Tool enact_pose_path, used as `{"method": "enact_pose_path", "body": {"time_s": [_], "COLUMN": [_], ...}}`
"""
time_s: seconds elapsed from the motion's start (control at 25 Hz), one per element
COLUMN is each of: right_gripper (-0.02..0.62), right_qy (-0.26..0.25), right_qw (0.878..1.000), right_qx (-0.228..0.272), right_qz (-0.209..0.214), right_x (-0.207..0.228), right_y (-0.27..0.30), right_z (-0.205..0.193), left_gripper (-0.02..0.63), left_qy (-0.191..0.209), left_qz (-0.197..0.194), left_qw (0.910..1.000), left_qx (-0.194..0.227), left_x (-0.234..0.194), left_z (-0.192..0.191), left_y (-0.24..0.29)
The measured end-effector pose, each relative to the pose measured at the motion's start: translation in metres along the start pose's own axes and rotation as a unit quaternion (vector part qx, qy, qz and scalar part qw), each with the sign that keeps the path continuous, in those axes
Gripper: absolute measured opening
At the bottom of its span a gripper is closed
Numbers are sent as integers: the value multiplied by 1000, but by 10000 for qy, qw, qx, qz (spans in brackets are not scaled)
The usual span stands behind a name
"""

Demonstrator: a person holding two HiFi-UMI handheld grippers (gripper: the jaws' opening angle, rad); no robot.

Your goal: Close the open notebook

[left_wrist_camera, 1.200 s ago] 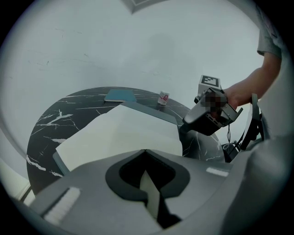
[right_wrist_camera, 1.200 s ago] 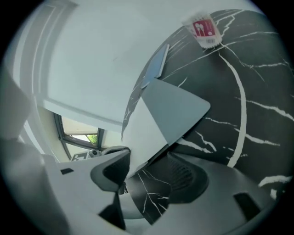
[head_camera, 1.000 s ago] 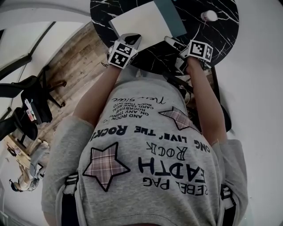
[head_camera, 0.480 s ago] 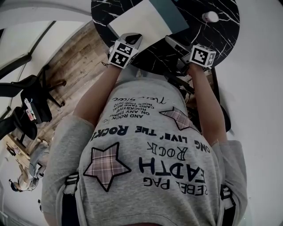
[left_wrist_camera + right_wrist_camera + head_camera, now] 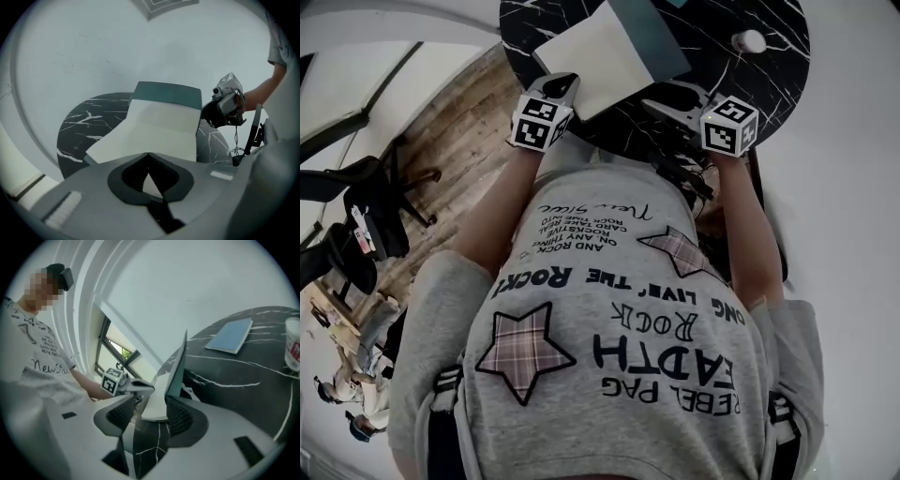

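Note:
The notebook (image 5: 592, 52) lies on the round black marble table (image 5: 773, 89), its white page (image 5: 157, 129) facing up. Its teal-covered right half (image 5: 649, 36) is tilted up off the table and stands nearly on edge in the right gripper view (image 5: 178, 369). My right gripper (image 5: 150, 416) is open, and the raised half's near edge stands between its jaws. My left gripper (image 5: 148, 154) is shut, with its tips at the near left edge of the white page (image 5: 159, 394). Whether it pinches the paper is hidden. In the head view the left gripper (image 5: 561, 84) and right gripper (image 5: 664, 98) flank the notebook.
A white cup (image 5: 748, 40) stands at the table's far right, also seen in the right gripper view (image 5: 293, 350). A thin blue booklet (image 5: 230, 336) lies flat farther back. Cables (image 5: 680, 169) hang below the right gripper. Office chairs (image 5: 356, 216) stand on the wood floor at left.
The teal-covered half has tipped further up and over the white page. My left gripper has slid left along the notebook's near edge. My right gripper has shifted slightly right and up.

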State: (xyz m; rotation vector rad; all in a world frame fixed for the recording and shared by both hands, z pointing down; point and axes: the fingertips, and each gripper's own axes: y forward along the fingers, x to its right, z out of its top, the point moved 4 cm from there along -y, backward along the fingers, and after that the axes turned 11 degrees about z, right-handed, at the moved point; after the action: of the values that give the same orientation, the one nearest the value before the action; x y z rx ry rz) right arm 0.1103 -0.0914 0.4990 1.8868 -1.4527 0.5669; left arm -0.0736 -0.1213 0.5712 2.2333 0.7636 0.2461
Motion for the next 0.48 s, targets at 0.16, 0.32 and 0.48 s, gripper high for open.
{"method": "enact_pose_path", "body": {"time_s": [0.16, 0.32, 0.48], "right_gripper": [222, 222, 222], "right_qy": [-386, -685, -898], "right_qw": [9954, 9844, 9816], "right_qx": [-787, -1615, -1632], "right_qz": [396, 99, -412], "right_x": [-16, -13, 3], "right_y": [14, 12, -7], "right_z": [-10, -23, -17], "left_gripper": [9, 9, 9], "left_qy": [-378, -662, -496], "left_qz": [404, 283, 165], "left_qw": [9985, 9971, 9978], "left_qx": [24, -242, -397], "left_x": [-30, -38, -33], "left_z": [-8, -19, -26], "left_y": [-14, -13, -7]}}
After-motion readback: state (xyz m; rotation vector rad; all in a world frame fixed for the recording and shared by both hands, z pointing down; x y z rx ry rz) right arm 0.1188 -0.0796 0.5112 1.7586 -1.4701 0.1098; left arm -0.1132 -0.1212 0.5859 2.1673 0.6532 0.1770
